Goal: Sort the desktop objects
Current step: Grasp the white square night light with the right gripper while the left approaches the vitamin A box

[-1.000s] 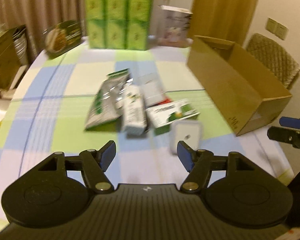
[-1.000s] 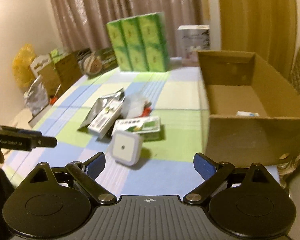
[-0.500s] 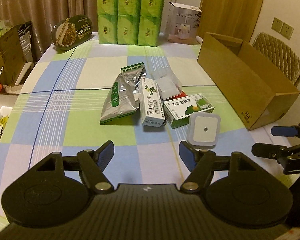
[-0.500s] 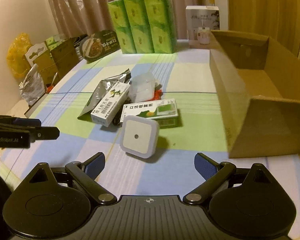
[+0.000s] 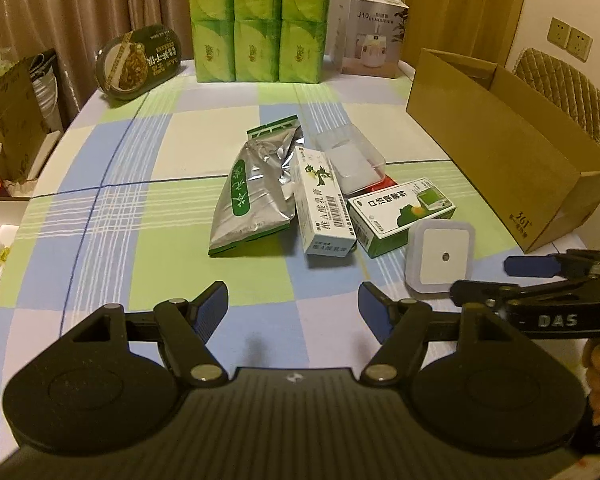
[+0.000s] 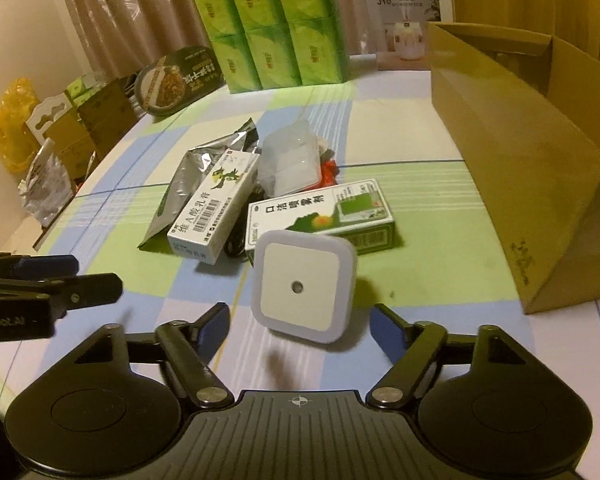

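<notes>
So the counter (image 5: 112, 216) has a smooth checked cloth on it, pale blue, green and cream squares. In the middle is a small heap: a crinkly silver foil pouch (image 5: 256, 196) with a green oval label, a long white carton (image 5: 324, 208) with a barcode leaning on it, a clear plastic case (image 5: 350, 160) behind, and a flat green-and-white box (image 5: 400, 214). Nearest the camera is the white night light (image 6: 304, 286), a rounded square of matte plastic with a small round sensor in its face, touching the front edge of the green-and-white box.

The right hand-held gripper (image 6: 298, 328) is right up on that night light. Its blue pads are either side of the lower corners and closing in, but there's a gap on both sides, so nothing's gripped.

The left hand-held gripper (image 5: 292, 306) sits partway open over bare cloth, nothing between its pads.

On the right stands a plain brown cardboard box (image 5: 512, 152), open-topped. At the back are glossy green tissue packs (image 5: 256, 20).
</notes>
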{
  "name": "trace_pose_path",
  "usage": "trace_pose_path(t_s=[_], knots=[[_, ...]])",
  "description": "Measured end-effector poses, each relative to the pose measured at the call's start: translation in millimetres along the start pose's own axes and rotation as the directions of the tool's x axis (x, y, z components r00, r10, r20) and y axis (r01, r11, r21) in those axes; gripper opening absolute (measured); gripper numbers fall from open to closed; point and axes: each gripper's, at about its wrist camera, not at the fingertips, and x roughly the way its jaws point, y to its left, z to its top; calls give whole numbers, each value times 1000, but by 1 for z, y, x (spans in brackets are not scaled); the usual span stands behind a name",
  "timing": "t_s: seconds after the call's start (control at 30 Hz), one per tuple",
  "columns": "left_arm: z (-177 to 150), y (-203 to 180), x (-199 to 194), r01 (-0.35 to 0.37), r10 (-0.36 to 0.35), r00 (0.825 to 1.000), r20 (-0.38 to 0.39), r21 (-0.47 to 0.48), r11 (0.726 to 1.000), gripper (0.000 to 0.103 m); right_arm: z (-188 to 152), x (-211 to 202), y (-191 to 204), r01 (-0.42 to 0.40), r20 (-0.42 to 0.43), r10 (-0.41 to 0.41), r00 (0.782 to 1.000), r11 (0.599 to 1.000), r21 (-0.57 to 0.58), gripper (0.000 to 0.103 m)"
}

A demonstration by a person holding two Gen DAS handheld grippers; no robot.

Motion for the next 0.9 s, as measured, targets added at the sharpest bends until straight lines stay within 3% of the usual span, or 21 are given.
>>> trace_pose_path(t_s=[0.27, 0.5, 0.9], knots=[[4, 6, 25, 8, -7, 1000, -13, 27, 1000, 67, 4, 24, 8, 43, -4, -43, 999, 999, -12, 71], [5, 7, 35, 13, -13, 1000, -18, 31, 999, 67, 9, 35, 8, 61, -7, -62, 998, 998, -17, 63], [12, -9, 48, 32, -31, 999, -11, 79, 996, 67, 11, 15, -17, 43, 17, -43, 999, 999, -11, 62]])
